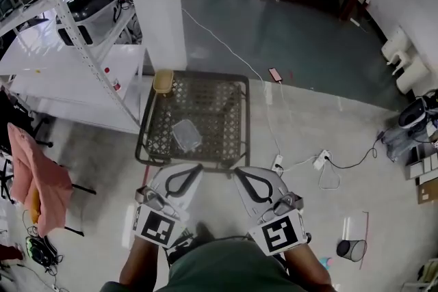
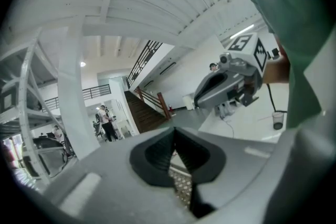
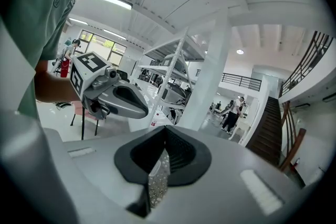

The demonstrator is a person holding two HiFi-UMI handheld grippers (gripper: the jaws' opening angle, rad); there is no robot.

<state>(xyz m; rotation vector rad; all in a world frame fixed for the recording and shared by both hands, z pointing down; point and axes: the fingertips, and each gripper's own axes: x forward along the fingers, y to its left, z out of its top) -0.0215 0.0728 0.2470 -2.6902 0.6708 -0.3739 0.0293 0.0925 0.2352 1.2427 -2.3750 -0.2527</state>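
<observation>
We stand on a grey floor, with a white pillar far ahead and a white shelf rack to its left. A pink cloth hangs at the near left.

In the middle stands a dark mesh table, its far left corner close to the pillar. We hold both grippers side by side just above its near edge.

The left gripper has its jaws pressed together at the tips, with nothing between them; only the mesh shows through the slit lower down. The right gripper is likewise closed and empty, and the mesh shows through its slit too.

A clear packet lies on the near half of the table, just beyond the left gripper's tips and apart from them. A tan dish sits at the table's far left corner. A phone lies on the floor, far right of the table.
</observation>
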